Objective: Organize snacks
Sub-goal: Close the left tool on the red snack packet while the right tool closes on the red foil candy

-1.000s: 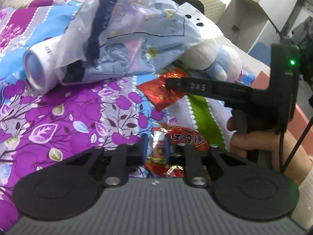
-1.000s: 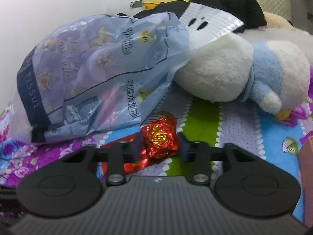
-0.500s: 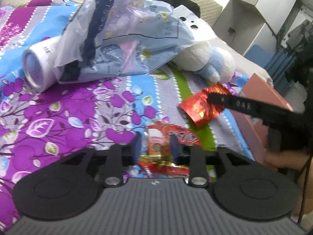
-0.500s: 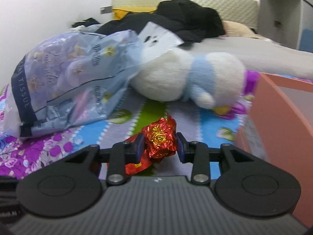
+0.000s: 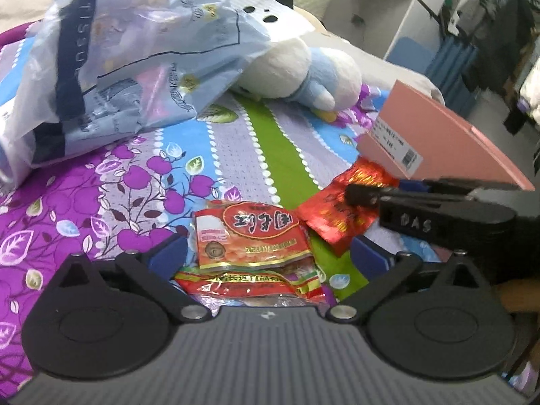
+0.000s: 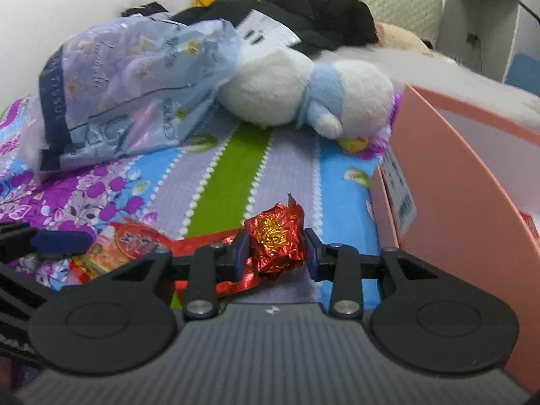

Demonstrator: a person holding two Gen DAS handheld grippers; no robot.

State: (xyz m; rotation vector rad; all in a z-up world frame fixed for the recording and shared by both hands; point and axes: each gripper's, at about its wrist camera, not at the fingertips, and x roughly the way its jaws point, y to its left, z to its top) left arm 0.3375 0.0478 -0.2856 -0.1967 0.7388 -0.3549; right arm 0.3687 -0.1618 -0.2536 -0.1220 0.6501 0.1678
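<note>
My left gripper [image 5: 268, 256] is opening wide over the flowered bedspread [image 5: 111, 182]. A red snack packet [image 5: 249, 236] lies flat between its blue pads, untouched, on top of a second red packet [image 5: 249, 287]. My right gripper [image 6: 276, 251] is shut on a crumpled red foil snack [image 6: 275, 241], held just above the bedspread beside the pink box [image 6: 455, 202]. The left wrist view shows the right gripper [image 5: 362, 195] from the side, with the red foil snack [image 5: 334, 212] in it, under the pink box [image 5: 438, 145]. The red snack packet [image 6: 125, 246] also appears at lower left.
A pale blue tissue bag [image 5: 135, 54] lies at the back left, and a white and blue plush toy [image 5: 303, 67] rests against it. Black clothing [image 6: 320, 17] is piled behind them. A white cabinet [image 5: 381, 3] stands beyond the bed.
My left jaws have spread from shut on the snack packet to wide apart, leaving it on the bedspread. My right gripper carried the foil snack rightward to the pink box.
</note>
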